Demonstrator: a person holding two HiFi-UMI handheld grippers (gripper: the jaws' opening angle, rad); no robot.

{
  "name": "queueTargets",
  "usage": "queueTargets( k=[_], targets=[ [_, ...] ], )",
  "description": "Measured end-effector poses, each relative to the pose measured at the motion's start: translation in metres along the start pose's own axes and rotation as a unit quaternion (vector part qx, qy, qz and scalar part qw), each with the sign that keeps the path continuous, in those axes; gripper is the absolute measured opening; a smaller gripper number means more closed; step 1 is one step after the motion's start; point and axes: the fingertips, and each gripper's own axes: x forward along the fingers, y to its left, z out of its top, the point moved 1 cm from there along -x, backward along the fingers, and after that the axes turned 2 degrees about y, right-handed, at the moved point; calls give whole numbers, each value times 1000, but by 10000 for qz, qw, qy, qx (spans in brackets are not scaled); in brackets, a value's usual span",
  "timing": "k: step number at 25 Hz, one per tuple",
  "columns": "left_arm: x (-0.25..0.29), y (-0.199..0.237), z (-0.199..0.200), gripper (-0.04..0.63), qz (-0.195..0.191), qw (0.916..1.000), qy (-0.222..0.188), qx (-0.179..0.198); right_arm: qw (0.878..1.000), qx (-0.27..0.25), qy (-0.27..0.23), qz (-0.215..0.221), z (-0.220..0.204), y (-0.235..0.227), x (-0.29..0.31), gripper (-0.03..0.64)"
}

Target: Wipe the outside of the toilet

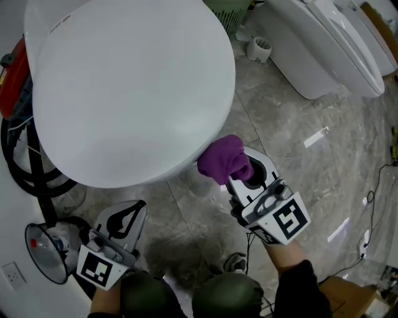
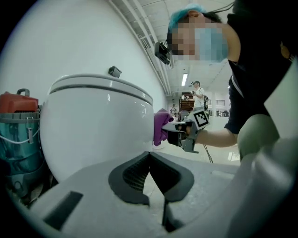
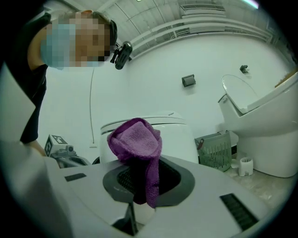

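A big white toilet [image 1: 130, 87] with its lid down fills the upper left of the head view. My right gripper [image 1: 247, 172] is shut on a bunched purple cloth [image 1: 222, 159], which presses against the bowl's lower right side under the rim. In the right gripper view the cloth [image 3: 136, 139] bulges out over the jaws, with the toilet [image 3: 179, 135] just behind it. My left gripper [image 1: 140, 206] hangs low beside the bowl, shut and holding nothing. The left gripper view shows the bowl [image 2: 98, 125] close by, and the cloth [image 2: 160, 125] against its side.
A second toilet [image 1: 323, 49] stands at the upper right, with a green slatted basket [image 1: 227, 12] and a small white cup [image 1: 258, 48] beside it. Black hoses [image 1: 25, 161] and a red machine [image 1: 12, 81] crowd the left. Cables [image 1: 373, 199] trail over the grey tile floor [image 1: 298, 130].
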Motion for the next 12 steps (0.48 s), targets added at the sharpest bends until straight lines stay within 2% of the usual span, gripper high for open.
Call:
queueTargets(
  k=[2,7,12],
  targets=[
    [6,-2,-3,5,-37,10000,46,9,9999,-67,-16,-122,1,-16,1,49],
    [10,-8,-5,3,-131,9999,-5,-51,9949,-503,328,-805,-8,-70,6,48],
    [12,-14,-5,5,-268,9996,-15,-96,9834,-806,504,-1547,-7,-125,26,46]
  ],
)
